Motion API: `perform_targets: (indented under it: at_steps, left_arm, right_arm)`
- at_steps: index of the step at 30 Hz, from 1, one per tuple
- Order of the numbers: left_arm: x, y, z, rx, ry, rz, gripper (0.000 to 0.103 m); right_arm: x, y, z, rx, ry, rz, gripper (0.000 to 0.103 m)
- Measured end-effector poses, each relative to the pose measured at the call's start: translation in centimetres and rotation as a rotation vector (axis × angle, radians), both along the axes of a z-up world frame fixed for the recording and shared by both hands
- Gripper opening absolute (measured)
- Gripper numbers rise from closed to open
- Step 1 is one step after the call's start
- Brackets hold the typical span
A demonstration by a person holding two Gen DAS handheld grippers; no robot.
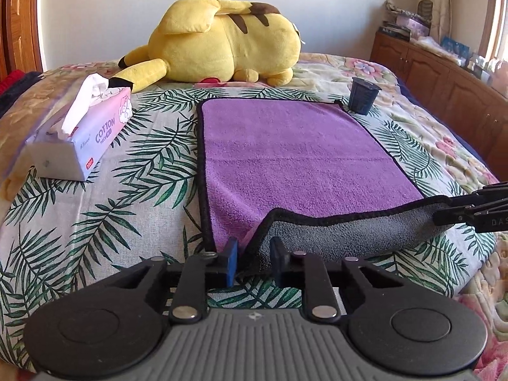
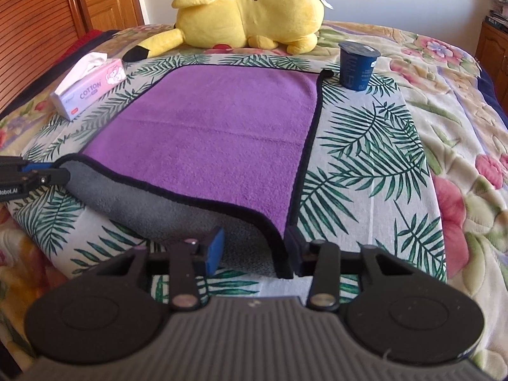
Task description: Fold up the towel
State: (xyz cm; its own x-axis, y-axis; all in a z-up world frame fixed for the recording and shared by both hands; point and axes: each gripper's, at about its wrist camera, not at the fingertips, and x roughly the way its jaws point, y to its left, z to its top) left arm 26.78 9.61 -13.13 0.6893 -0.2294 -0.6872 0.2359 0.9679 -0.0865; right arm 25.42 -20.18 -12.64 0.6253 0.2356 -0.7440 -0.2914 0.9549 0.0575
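A purple towel with a black hem and grey underside lies on the leaf-print cloth; it also shows in the right wrist view. Its near edge is lifted and turned over, showing the grey side. My left gripper is shut on the towel's near left corner. My right gripper is shut on the near right corner; the jaws stand a little apart with the thick folded corner between them. Each gripper shows at the edge of the other's view, the right one and the left one.
A large yellow plush toy lies beyond the towel. A pink tissue pack sits at the left. A dark blue cup stands by the towel's far right corner. A wooden cabinet runs along the right, past the bed's edge.
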Motion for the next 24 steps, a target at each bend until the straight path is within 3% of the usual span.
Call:
perform_targets:
  at_steps: [6, 11, 13, 24]
  left_arm:
    - [0.02, 0.11, -0.13, 0.001, -0.002, 0.009, 0.000]
    - [0.08, 0.15, -0.24, -0.003, -0.002, 0.010, 0.000]
    - [0.10, 0.31, -0.23, -0.025, 0.001, 0.012, 0.000]
    - [-0.15, 0.32, 0.32, -0.035, -0.029, 0.008, 0.000]
  right_arm:
    - [0.02, -0.14, -0.15, -0.019, 0.008, 0.002, 0.025]
    - [0.08, -0.26, -0.07, -0.033, 0.002, 0.003, 0.019]
    - [0.04, -0.19, -0.10, -0.047, 0.001, 0.005, 0.009]
    - [-0.62, 0.01, -0.13, -0.068, -0.031, 0.019, 0.003]
